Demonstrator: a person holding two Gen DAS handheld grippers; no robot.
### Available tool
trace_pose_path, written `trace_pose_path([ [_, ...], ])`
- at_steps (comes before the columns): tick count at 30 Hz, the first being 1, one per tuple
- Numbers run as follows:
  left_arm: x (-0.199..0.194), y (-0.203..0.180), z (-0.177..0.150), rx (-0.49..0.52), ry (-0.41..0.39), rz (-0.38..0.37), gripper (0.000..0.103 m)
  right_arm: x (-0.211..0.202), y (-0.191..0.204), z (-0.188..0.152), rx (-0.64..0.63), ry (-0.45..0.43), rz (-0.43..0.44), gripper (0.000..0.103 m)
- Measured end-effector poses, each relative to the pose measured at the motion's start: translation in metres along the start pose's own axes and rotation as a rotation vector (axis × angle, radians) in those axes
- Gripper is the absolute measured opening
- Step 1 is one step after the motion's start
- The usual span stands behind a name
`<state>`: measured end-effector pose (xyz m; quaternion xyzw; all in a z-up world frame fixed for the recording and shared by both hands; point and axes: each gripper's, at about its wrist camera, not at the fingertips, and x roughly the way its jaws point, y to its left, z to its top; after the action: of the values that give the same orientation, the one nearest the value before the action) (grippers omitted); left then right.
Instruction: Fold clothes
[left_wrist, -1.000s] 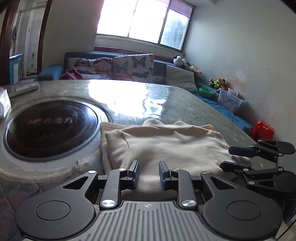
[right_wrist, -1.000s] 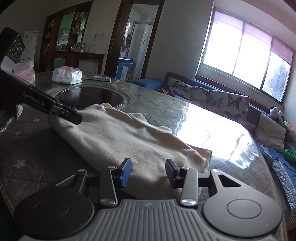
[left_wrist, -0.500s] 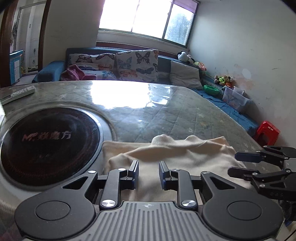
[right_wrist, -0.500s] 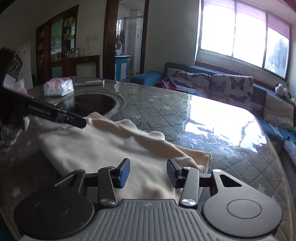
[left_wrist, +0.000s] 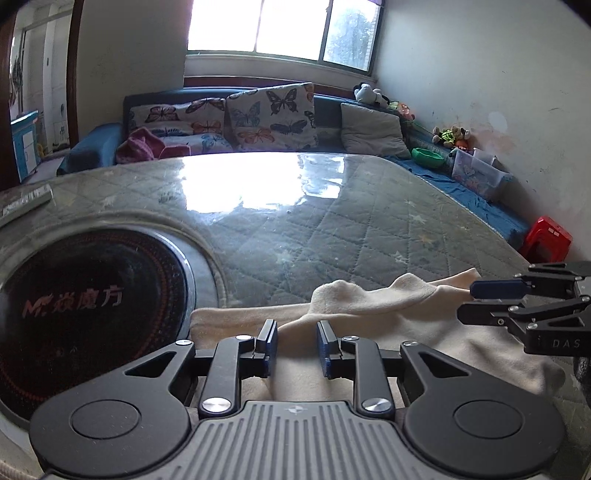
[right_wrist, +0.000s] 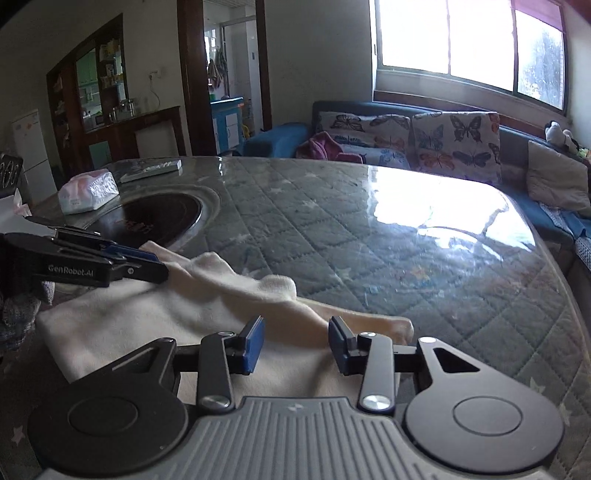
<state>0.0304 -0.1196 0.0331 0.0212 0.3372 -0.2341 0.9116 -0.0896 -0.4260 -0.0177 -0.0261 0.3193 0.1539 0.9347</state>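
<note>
1. Plainly, the left gripper (left_wrist: 295, 345) stood with its jaws parted and nothing between the pads, low over the near edge of the garment (left_wrist: 424, 332).
2. The right gripper (right_wrist: 295, 343) was likewise spread wide and held no cloth; it sat over the opposite end of the same near edge, so the two tools bracketed the piece from either side.
3. Each gripper showed in the other's camera as a side view, and there too the fingers (right_wrist: 125, 258) looked parted above the cloth, touching little or none of it.
4. The garment, cream and soft, lay on the table (left_wrist: 332, 221) near the person's side, doubled over on itself: a thick upper layer rested on a lower one, with a rolled, lumpy ridge along its far edge (right_wrist: 273, 286).
5. That ridge looked uneven, so the fold was probably not squared; the grippers' low, open poise would suit either letting go after laying a fold or reaching in to pinch the edge for another, and I could not tell which.
6. Just past the garment's left end sat a round black hob (left_wrist: 85, 306) set into the table; the cloth lay beside its rim, seemingly clear of it.
7. Farther off, a tissue pack (right_wrist: 88, 192) and a remote (right_wrist: 151, 170) lay well apart from the work.
</note>
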Motion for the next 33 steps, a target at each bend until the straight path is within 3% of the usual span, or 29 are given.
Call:
trace_pose_path([
  [17, 0.015, -0.006, 0.008, 0.02, 0.031, 0.043, 0.029, 0.025, 0.007, 0.01, -0.033, 0.046, -0.083, 0.042],
  [24, -0.002, -0.009, 0.006, 0.008, 0.017, 0.049, 0.042, -0.002, 0.02, 0.01, -0.04, -0.016, -0.07, 0.061],
  [26, -0.008, -0.011, 0.003, 0.004, 0.012, 0.051, 0.048, -0.008, 0.024, 0.007, -0.039, -0.03, -0.072, 0.074],
  [33, -0.029, -0.014, -0.005, -0.01, -0.014, 0.05, 0.063, -0.027, 0.041, -0.01, -0.044, -0.044, -0.072, 0.088],
])
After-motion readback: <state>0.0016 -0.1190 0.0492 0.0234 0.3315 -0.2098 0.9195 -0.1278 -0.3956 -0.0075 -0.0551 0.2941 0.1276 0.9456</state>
